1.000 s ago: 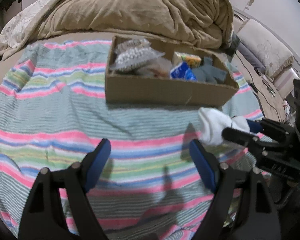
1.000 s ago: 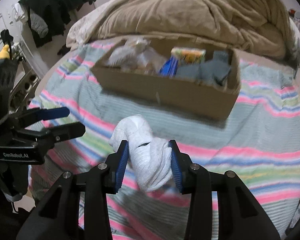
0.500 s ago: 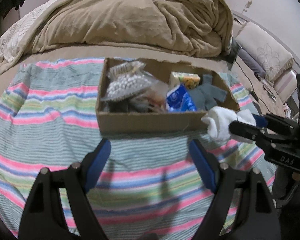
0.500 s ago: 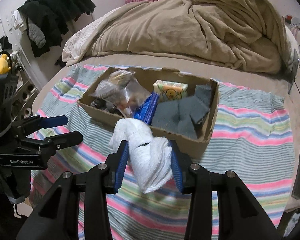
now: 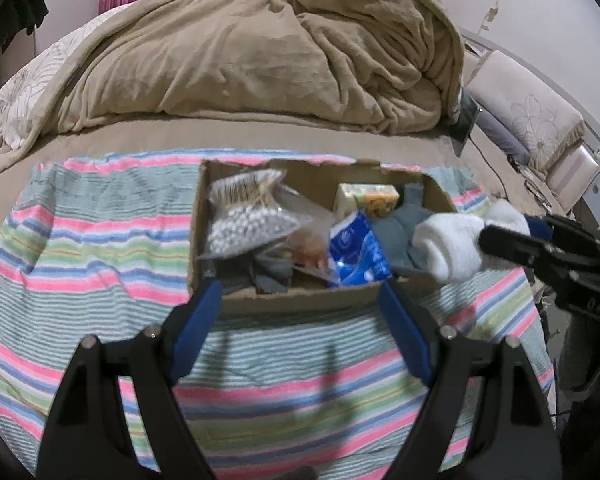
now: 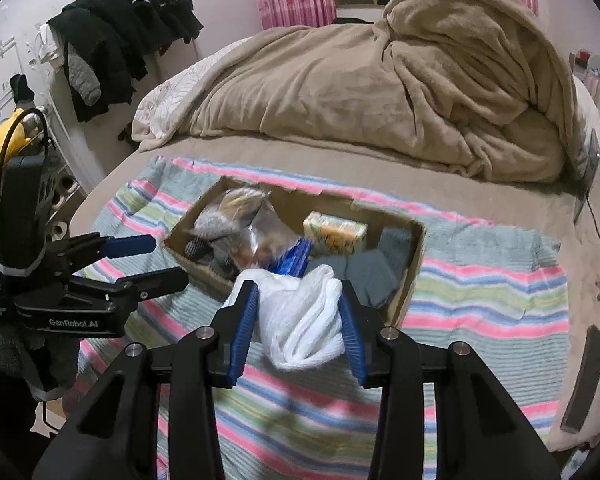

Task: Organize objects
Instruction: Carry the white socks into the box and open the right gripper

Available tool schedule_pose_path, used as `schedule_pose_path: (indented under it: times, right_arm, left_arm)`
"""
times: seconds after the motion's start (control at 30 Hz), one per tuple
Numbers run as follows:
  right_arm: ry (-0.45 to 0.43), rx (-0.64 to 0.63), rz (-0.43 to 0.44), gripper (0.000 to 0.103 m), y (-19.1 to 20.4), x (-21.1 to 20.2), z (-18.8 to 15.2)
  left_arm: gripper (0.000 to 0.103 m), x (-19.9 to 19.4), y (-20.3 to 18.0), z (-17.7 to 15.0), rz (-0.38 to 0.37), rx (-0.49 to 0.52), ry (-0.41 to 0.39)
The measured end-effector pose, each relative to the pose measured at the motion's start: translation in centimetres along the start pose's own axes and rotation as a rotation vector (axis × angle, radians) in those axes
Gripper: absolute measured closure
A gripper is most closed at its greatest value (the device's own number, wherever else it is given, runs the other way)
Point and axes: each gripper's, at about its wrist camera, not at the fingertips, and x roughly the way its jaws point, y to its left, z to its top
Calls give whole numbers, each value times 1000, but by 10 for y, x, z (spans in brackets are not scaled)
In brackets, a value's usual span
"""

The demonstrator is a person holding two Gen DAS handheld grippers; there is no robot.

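Note:
A cardboard box [image 5: 300, 304] [image 6: 414, 256] lies on a striped blanket [image 5: 92, 248] [image 6: 480, 304] on the bed. It holds clear bags [image 5: 248, 216], a yellow carton [image 5: 366, 198] [image 6: 334, 234], a blue packet [image 5: 356, 252] and grey socks [image 6: 366, 270]. My right gripper [image 6: 298, 308] is shut on a rolled white sock [image 6: 300, 316] [image 5: 450, 246] and holds it over the box's near right corner. My left gripper [image 5: 300, 292] is open and empty, just in front of the box's near wall.
A tan duvet [image 5: 260, 52] is heaped at the back of the bed. Dark clothes [image 6: 120, 36] hang on a rack at the left. A pillow [image 5: 528, 116] and phone with cable [image 6: 584, 376] lie at the bed's right edge.
Both grippers have risen and moved toward the box. The white sock went from above the blanket to above the box's near right corner. The left jaws stayed open.

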Motion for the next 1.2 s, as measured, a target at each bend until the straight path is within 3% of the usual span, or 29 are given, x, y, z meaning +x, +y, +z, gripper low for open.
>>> schedule_pose_path:
  times: [0.2,0.43,0.67,1.03,1.13,1.2]
  right_arm:
    - [6,9,-12,61,-14,10,9]
    - [98,53,26,61,-28,43,3]
    - [165,78,-9,60,-41,70,-6]
    - [167,83,-35,58,-41,76,-11]
    - [158,85,-45,54,-36,73,-12]
    - [152,85,-41,46,-32,69,-13]
  left_arm:
    - [21,5,4,6,8,-2,-3]
    - [21,17,9,9,15,-10,14]
    - [21,30,10,7,11,-9,40]
    - [21,30,7,4,26,5,47]
    - [21,25,7,1,28,5,44]
    - [21,22,8,-1,33,9,43]
